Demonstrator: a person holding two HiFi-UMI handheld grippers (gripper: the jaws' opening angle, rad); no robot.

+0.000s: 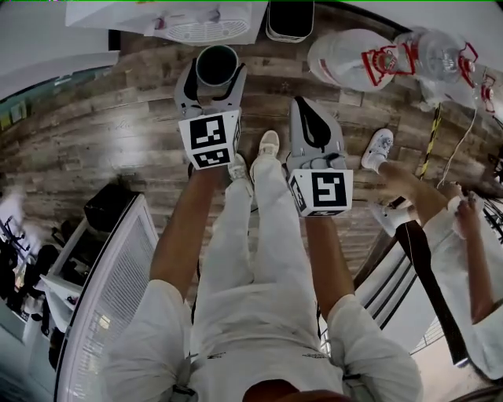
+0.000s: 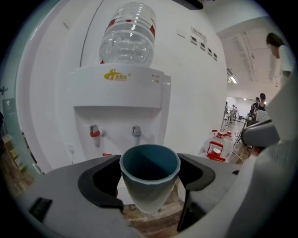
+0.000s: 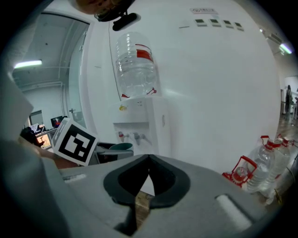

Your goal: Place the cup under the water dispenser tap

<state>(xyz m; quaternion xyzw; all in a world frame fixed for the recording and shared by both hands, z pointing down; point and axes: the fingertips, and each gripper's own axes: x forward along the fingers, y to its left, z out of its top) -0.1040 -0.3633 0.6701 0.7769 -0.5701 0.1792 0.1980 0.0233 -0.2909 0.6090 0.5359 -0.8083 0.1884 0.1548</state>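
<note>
A teal cup (image 2: 150, 176) stands upright between the jaws of my left gripper (image 2: 150, 183), which is shut on it; from above the cup (image 1: 217, 65) shows just ahead of the left gripper (image 1: 212, 86). Facing it is the white water dispenser (image 2: 118, 100) with a red tap (image 2: 95, 132) and a blue tap (image 2: 136, 132), both some way off and higher than the cup's rim. My right gripper (image 3: 139, 186) is shut with nothing in it, held to the right of the left one (image 1: 310, 129). The dispenser (image 3: 139, 116) and cup (image 3: 120, 147) also appear in the right gripper view.
A clear water bottle (image 2: 127, 35) sits on top of the dispenser. Spare water jugs (image 1: 409, 55) with red handles lie on the wooden floor (image 1: 94, 141) to the right. A second person (image 1: 464, 259) stands at the right. A black bin (image 1: 289, 20) sits by the dispenser.
</note>
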